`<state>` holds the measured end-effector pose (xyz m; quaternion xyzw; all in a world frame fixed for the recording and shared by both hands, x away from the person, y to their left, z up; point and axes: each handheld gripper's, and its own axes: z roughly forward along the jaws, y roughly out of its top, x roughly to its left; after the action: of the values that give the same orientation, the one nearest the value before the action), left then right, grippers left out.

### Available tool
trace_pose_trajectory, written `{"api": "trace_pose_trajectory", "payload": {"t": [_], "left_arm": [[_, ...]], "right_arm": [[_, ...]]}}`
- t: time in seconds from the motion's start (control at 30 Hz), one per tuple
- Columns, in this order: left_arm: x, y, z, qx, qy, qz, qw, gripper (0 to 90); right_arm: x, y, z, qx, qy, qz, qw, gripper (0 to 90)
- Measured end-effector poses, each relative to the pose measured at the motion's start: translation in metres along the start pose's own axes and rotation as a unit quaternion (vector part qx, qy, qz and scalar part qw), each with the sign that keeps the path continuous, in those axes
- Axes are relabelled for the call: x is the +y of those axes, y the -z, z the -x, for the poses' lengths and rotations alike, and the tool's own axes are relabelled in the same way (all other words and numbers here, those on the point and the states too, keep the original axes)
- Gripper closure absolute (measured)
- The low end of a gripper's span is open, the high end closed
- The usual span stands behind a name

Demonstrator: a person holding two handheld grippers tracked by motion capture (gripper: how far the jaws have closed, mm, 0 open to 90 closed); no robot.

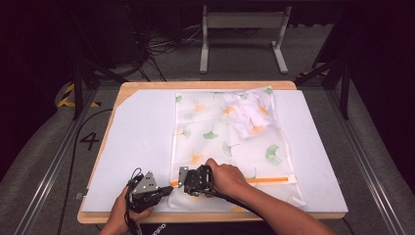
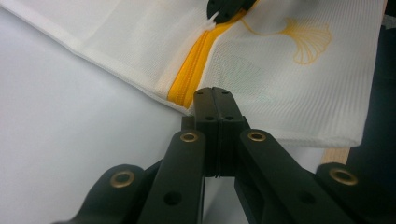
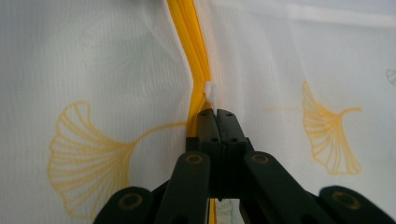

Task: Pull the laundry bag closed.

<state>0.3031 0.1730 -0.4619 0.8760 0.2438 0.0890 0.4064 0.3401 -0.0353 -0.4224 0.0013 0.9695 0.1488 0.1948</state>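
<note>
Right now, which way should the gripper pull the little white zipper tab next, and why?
Probably along the yellow zipper, toward the left gripper, which is shut on the white mesh leaf-print bag at the zipper's end. The right gripper is shut on the white zipper tab.

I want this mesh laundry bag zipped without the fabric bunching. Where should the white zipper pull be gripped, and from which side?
Grip the white zipper pull by its small tab, coming in along the yellow zipper from the end it has left behind. The tab lies flat in line with the zipper, so thin fingers approaching lengthwise can pinch it without catching the mesh laundry bag.
</note>
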Motion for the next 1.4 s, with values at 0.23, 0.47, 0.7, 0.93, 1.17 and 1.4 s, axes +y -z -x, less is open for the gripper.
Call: {"api": "trace_pose_trajectory", "payload": {"t": [0.23,0.47,0.7,0.93,1.17,1.4], "left_arm": [[0.000,0.000,-0.001,-0.002,0.002,-0.001,1.0000,90.0],[0.000,0.000,-0.001,-0.003,0.003,-0.001,1.0000,90.0],[0.000,0.000,-0.001,-0.003,0.004,0.000,1.0000,90.0],[0.000,0.000,-0.001,-0.003,0.004,0.000,1.0000,90.0],[0.000,0.000,-0.001,-0.003,0.004,0.000,1.0000,90.0],[0.000,0.000,-0.001,-0.004,0.005,0.001,1.0000,90.0]], "right_arm": [[-0.023,0.010,0.002,0.001,-0.022,0.003,0.9997,90.0],[-0.051,0.021,0.003,-0.006,-0.045,0.005,0.9990,90.0],[-0.079,0.033,0.007,-0.010,-0.067,0.013,0.9976,90.0],[-0.107,0.046,0.009,-0.016,-0.097,0.013,0.9951,90.0],[-0.134,0.058,0.008,-0.021,-0.122,0.017,0.9922,90.0],[-0.160,0.066,0.008,-0.020,-0.146,0.015,0.9890,90.0]]}}
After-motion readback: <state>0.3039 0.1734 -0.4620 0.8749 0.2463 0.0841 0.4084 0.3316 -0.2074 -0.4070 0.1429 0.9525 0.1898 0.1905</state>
